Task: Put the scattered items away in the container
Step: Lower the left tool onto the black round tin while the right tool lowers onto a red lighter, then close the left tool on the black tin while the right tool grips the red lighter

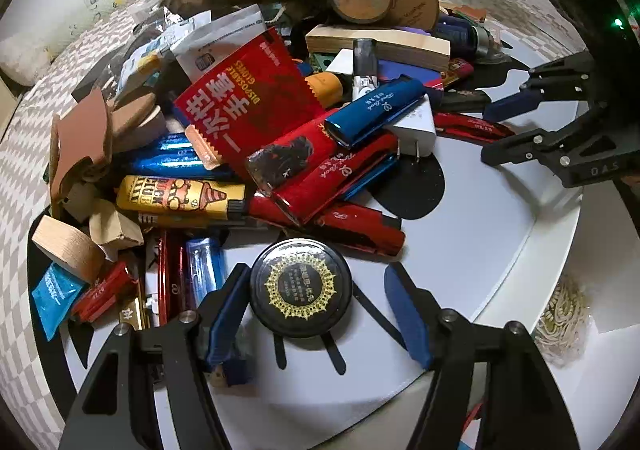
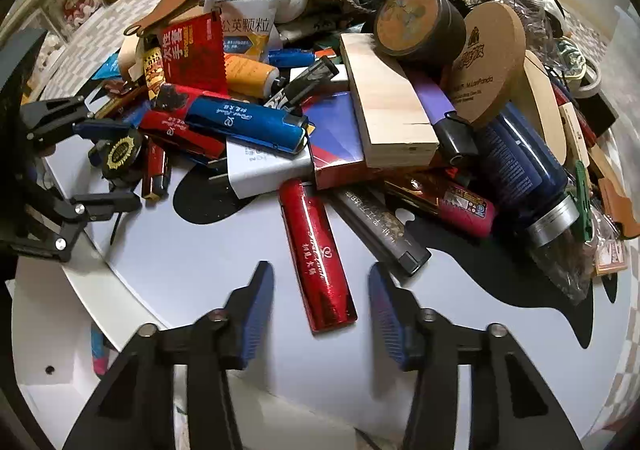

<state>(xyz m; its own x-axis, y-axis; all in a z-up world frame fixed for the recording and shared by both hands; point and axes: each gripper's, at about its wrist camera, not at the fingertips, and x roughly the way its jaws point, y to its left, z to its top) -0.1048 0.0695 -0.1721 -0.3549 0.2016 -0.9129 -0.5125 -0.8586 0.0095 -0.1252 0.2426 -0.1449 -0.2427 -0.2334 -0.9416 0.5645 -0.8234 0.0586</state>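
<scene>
A round black tin (image 1: 301,288) with a gold crest lies on the white board (image 1: 460,250), between the blue pads of my open left gripper (image 1: 316,270). The left pad is right beside the tin and the right pad stands apart from it. In the right wrist view the same tin (image 2: 120,154) sits inside the left gripper (image 2: 132,166). My right gripper (image 2: 320,268) is open, its pads on either side of a red lighter (image 2: 318,258) lying flat on the board (image 2: 192,250). From the left wrist view the right gripper (image 1: 489,134) hovers at the pile's right edge.
A dense pile covers the board: blue lighter (image 1: 374,110), red glove packet (image 1: 248,98), white plug (image 2: 264,166), wood block (image 2: 390,106), cork coaster (image 2: 490,62), dark blue bottle (image 2: 524,170). A noodle packet (image 1: 564,314) lies below the board's right rim.
</scene>
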